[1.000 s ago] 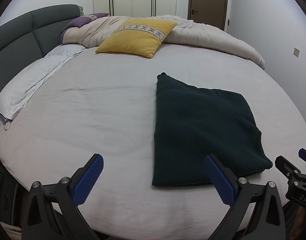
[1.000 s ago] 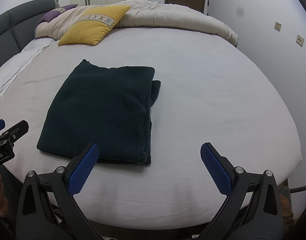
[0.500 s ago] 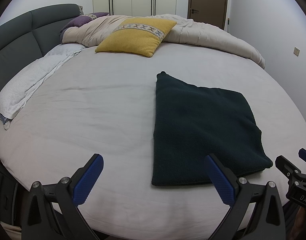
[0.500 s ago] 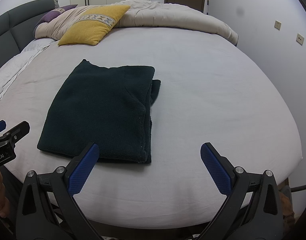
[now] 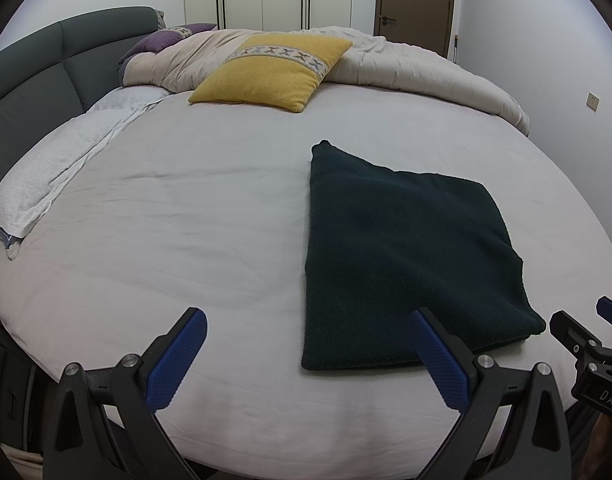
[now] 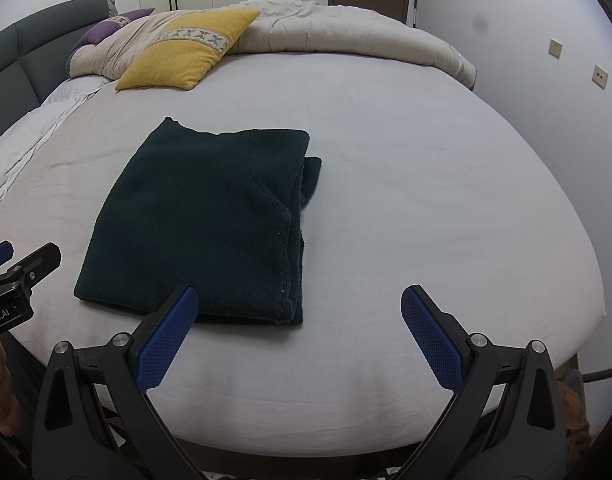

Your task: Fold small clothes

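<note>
White sheet on a round bed (image 5: 186, 240), with a folded dark garment (image 5: 406, 264) lying on it.

Both tongs hang at the near edge of the bed with jaws spread wide and nothing between them. From the left tongs (image 5: 306, 360), the garment lies at about 1 o'clock, its near edge just past the right blue pad. From the right tongs (image 6: 294, 332), the garment (image 6: 202, 224) sits at 11 o'clock, a loose flap of it poking out along its right side. At 12 o'clock, far across the bed, a yellow pillow (image 5: 274, 72) leans on a rumpled beige duvet (image 5: 418, 64). A grey headboard (image 5: 30, 76) curves round at 10 o'clock, with a white towel (image 5: 58, 168) beside it.
</note>
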A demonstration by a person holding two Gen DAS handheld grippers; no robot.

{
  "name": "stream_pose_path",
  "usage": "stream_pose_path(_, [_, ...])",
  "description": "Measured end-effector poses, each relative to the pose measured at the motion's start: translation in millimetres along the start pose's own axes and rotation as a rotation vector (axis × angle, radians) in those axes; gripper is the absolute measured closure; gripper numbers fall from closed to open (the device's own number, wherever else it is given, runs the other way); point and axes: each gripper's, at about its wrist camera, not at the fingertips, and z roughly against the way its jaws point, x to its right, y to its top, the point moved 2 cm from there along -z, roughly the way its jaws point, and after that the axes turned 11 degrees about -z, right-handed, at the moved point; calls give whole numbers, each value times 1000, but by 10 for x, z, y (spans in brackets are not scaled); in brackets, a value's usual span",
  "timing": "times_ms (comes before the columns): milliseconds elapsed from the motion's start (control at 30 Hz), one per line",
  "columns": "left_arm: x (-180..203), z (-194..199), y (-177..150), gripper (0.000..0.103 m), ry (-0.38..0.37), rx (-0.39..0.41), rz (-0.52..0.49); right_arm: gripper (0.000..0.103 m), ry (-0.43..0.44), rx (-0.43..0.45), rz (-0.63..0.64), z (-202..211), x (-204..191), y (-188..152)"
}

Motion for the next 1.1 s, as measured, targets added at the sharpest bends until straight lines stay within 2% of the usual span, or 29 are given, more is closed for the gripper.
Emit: stream_pose_path(1100, [8,-27,-50,0,-9,-7,-3,0,2,-7,-5,5,-3,-32])
